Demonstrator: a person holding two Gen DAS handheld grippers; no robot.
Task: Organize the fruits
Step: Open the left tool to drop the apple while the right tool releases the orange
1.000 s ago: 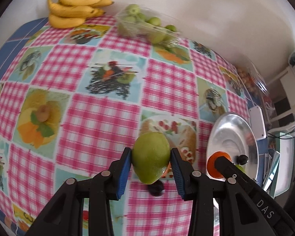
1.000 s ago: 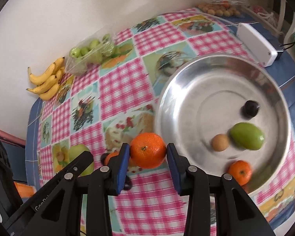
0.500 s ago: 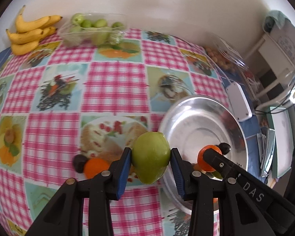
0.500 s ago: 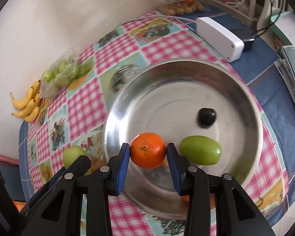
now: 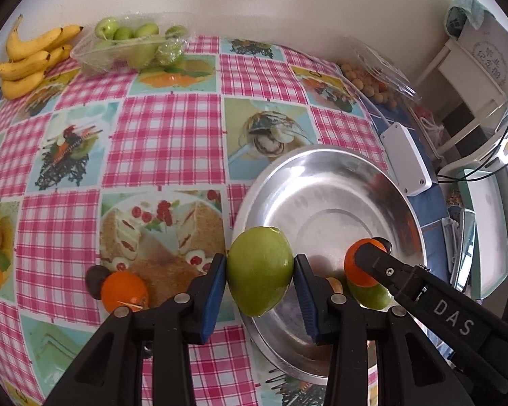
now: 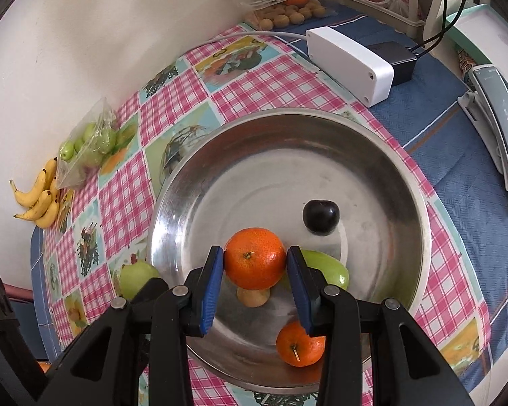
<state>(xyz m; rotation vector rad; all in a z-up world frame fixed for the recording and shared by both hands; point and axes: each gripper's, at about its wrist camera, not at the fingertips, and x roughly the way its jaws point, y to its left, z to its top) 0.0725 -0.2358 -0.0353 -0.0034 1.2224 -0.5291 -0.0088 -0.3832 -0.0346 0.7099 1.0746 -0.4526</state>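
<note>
Setting: checked pink tablecloth [image 5: 166,135] with food prints, pushed against a pale wall; bananas [image 5: 30,57] and a tub of small green fruit [image 5: 132,47] at the far edge.
Bowl: wide steel bowl [image 6: 288,142] already holding a dark plum [image 6: 321,217], a green mango [image 6: 332,270], a small brown fruit [image 6: 254,297] and an orange [image 6: 299,346].
Right gripper [image 6: 255,270]: clamped on a mandarin [image 6: 255,257], hanging over the bowl's middle, straight above the brown fruit.
Left gripper [image 5: 260,274]: clamped on a green guava [image 5: 260,270], long axis upright, poised at the bowl's near-left rim.
Key relation: bowl floor lies directly below the mandarin; the guava needs a little more travel rightward, so the right hand looks readier to release.
Left behind: one orange fruit [image 5: 124,291] and a dark fruit [image 5: 94,279] on the cloth.
Change: a second ago both fruits hung over the cloth, short of the bowl; now the mandarin is over it.
</note>
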